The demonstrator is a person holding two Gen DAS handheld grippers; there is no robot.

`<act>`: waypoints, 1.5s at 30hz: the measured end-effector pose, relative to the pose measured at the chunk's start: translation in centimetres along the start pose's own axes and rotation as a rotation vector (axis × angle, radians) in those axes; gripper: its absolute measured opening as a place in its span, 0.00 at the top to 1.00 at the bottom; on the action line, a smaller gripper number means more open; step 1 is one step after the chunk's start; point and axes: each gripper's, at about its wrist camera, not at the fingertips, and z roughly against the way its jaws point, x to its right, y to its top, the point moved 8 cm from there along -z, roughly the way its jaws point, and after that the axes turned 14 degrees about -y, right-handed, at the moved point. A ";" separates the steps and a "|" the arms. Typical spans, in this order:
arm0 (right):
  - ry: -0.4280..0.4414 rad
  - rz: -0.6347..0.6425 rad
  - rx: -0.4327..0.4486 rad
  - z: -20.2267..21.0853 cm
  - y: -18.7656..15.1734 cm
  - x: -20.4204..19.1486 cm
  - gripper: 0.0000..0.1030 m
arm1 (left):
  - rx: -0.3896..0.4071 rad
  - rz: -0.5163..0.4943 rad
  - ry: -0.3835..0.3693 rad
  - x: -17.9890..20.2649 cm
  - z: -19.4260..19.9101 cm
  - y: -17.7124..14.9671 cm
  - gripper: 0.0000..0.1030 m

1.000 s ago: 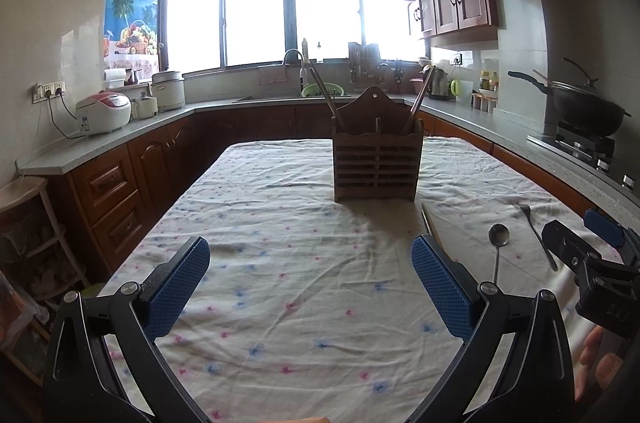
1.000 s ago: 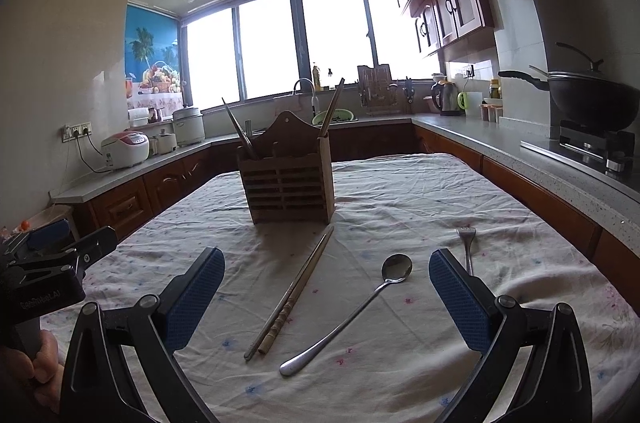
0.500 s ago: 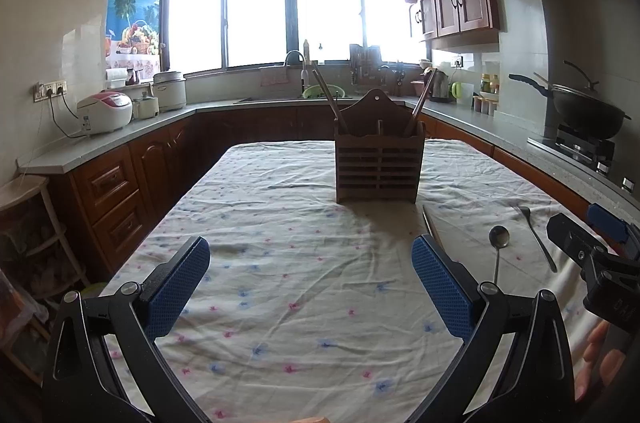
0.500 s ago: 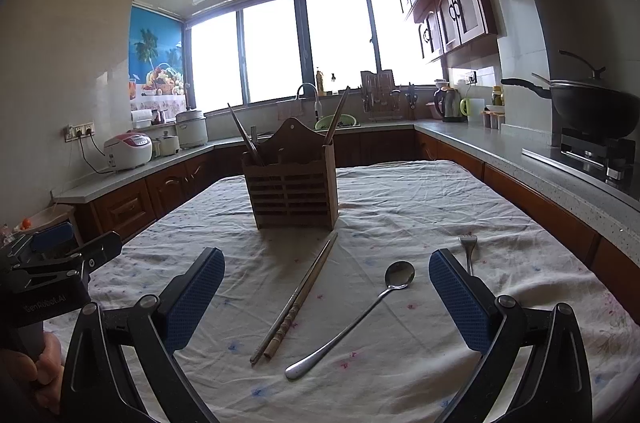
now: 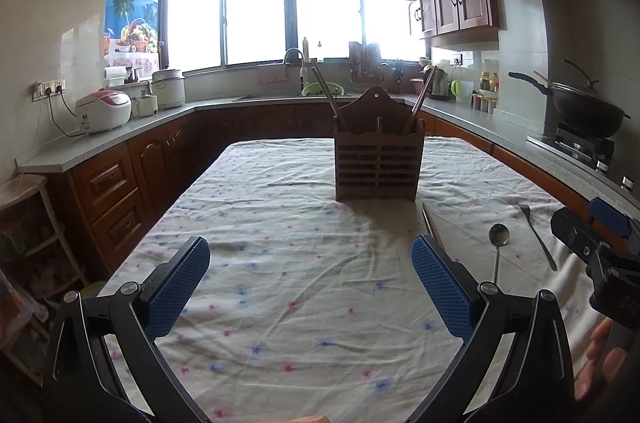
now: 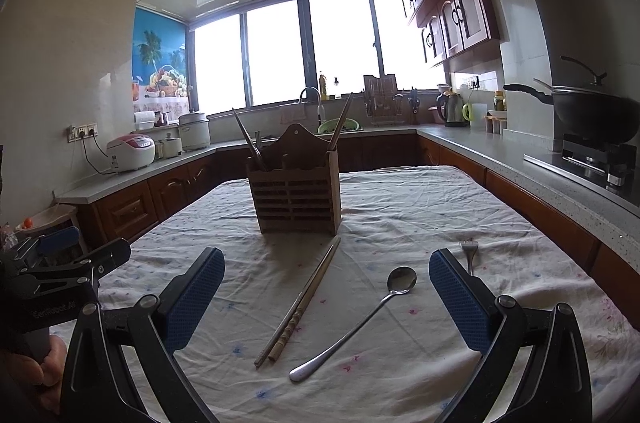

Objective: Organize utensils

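A slatted wooden utensil holder (image 6: 296, 199) (image 5: 378, 165) stands mid-table with chopsticks leaning out of it. In front of it, on the flowered cloth, lie a pair of wooden chopsticks (image 6: 302, 301), a metal spoon (image 6: 362, 319) (image 5: 497, 251) and a fork (image 6: 469, 252) (image 5: 536, 237). My right gripper (image 6: 326, 293) is open above the cloth, and the chopsticks and spoon lie between its blue pads (image 6: 458, 307). My left gripper (image 5: 310, 285) is open over bare cloth to the left, with nothing between its fingers.
The table (image 5: 280, 223) sits inside a U-shaped kitchen counter (image 5: 120, 139) with a rice cooker (image 5: 104, 109), a sink and a wok (image 6: 592, 111) on a stove at the right. A wooden stool (image 5: 24, 191) stands at the left.
Both views have tilted up slightly and drawn back a little, so the holder and utensils sit lower in frame. Nothing on the table moved; both grippers stayed open.
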 end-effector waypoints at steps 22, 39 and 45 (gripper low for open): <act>0.007 -0.004 0.013 0.3 0.2 -0.3 0.00 | -0.001 0.000 0.002 -0.2 -0.2 0.2 0.00; 0.008 -0.008 0.014 0.4 0.4 -0.2 0.00 | 0.005 -0.002 0.004 -0.1 0.0 0.2 0.00; 0.007 -0.009 0.018 0.5 0.5 -0.1 0.00 | 0.009 -0.004 0.007 0.0 0.1 0.3 0.00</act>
